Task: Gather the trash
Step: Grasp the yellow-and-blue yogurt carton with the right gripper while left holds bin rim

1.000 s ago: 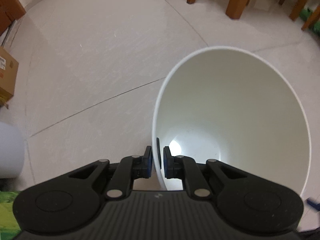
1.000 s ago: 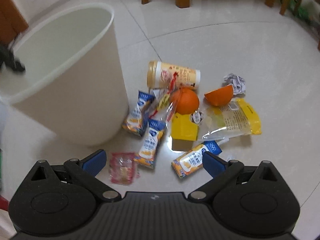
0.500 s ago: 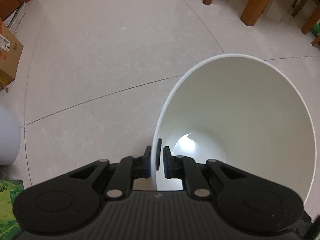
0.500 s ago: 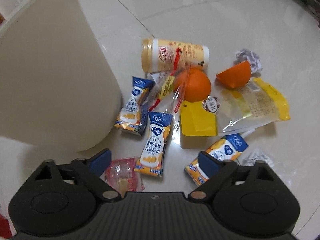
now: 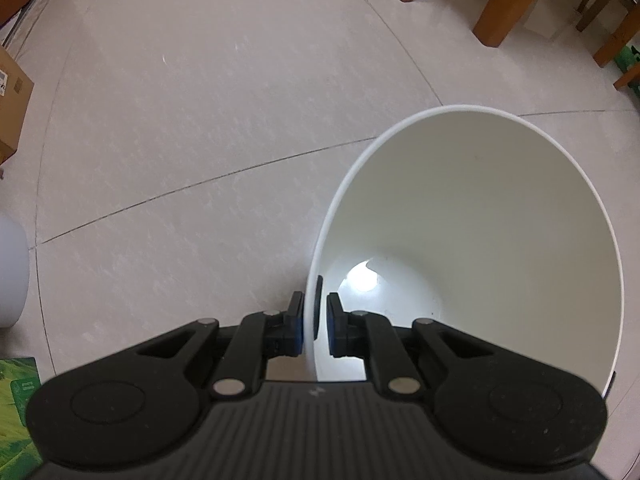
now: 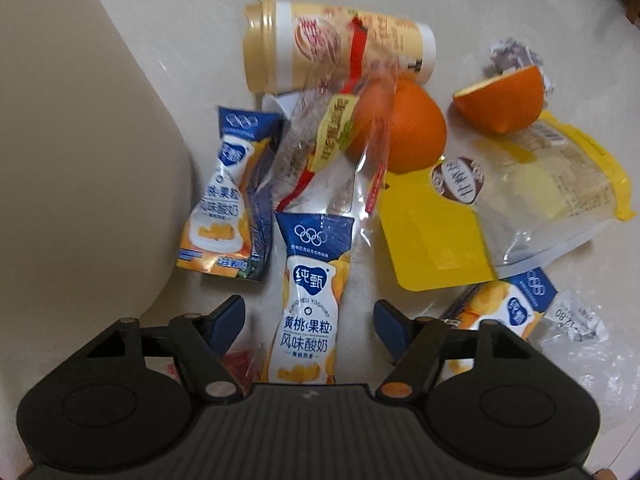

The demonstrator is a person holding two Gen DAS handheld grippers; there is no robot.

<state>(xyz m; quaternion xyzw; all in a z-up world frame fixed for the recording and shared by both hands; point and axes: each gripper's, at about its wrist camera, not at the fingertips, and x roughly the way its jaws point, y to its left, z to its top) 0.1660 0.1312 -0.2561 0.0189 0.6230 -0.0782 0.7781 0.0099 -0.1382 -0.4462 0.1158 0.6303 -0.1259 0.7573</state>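
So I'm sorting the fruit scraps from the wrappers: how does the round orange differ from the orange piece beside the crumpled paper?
The whole round orange looks intact, while the cut orange wedge is only a piece with a flat edge on top. The whole orange lies partly under a clear plastic wrapper; nothing covers the wedge. The wedge also looks smaller. Both have the same bright orange peel and lie on the floor among the litter.

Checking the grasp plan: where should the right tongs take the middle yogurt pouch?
Grip the yogurt pouch across its narrow waist, coming straight down from above. It lies flat, lengthwise between the open right tongs, so its long edges already face the fingers.
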